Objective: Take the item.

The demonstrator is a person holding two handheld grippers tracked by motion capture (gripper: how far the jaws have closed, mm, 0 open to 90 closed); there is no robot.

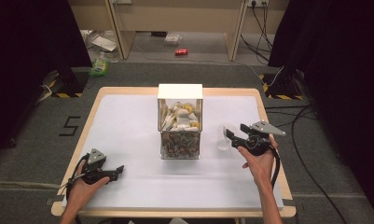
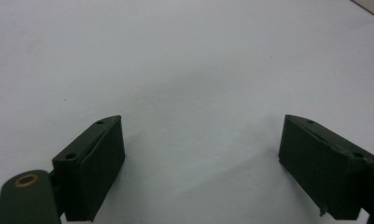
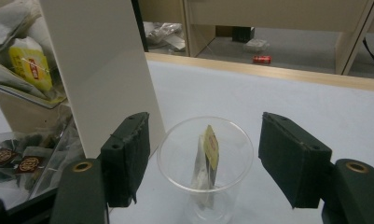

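Clear cup [image 3: 204, 163] holding tea bag [image 3: 208, 156] sits between open right gripper [image 3: 205, 158].

A clear cup [image 3: 205, 163] holding a tea bag [image 3: 207, 161] stands between the spread fingers [image 3: 128, 158].

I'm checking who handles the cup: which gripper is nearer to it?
Right. The right gripper sits just behind the clear cup, open jaws on either side of it without touching. The left gripper rests at the table's near left, across from the box.
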